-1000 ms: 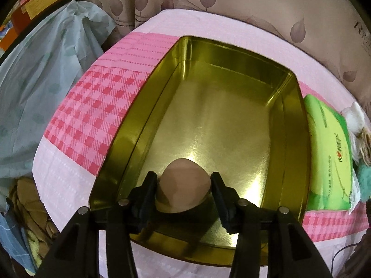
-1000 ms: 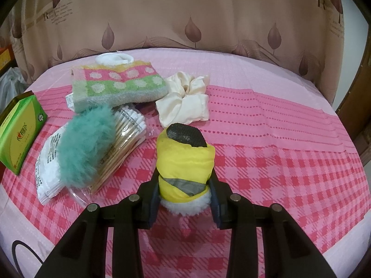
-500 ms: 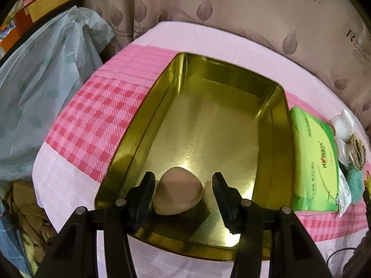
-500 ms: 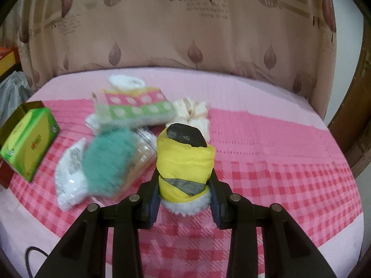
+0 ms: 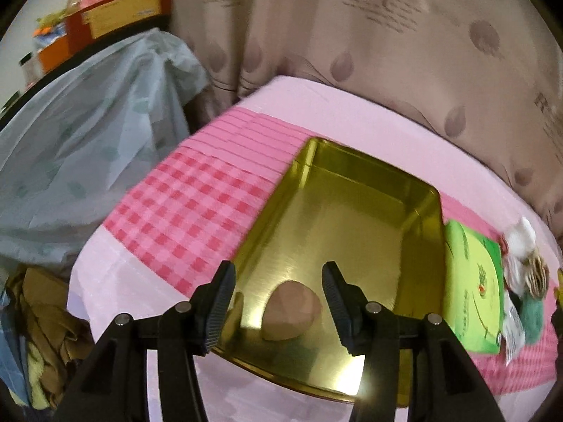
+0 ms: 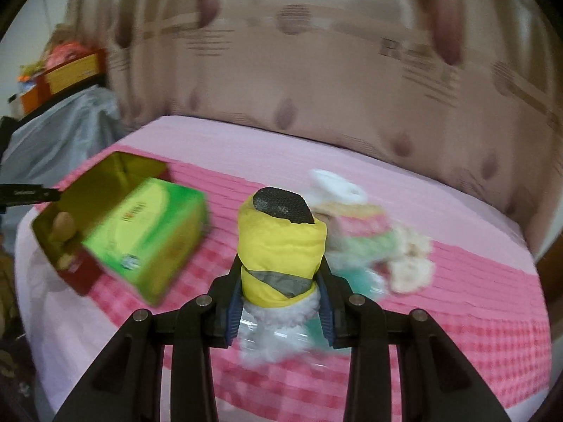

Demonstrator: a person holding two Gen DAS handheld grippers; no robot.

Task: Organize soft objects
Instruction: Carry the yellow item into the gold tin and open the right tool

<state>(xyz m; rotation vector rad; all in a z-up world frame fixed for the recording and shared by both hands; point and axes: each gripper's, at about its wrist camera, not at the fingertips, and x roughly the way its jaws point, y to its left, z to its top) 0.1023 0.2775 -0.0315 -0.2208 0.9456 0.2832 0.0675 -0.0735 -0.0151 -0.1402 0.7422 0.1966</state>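
Right wrist: tongs [image 6: 281, 295] angled downward, clamping yellow mitt [image 6: 281, 246].

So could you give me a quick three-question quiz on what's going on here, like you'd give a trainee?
1. True or false: the left gripper is clamped on the tan sponge.
2. What is the right gripper shut on? A) the green tissue pack B) the yellow mitten C) the teal pom-pom
3. Fill in: the tan sponge lies inside the ____.

Key:
1. False. Its jaws stand apart, and the sponge lies free on the floor of the gold tin.
2. B. The yellow mitten sits between its pads; the green tissue pack rests on the bed beside the tin.
3. Gold tin.
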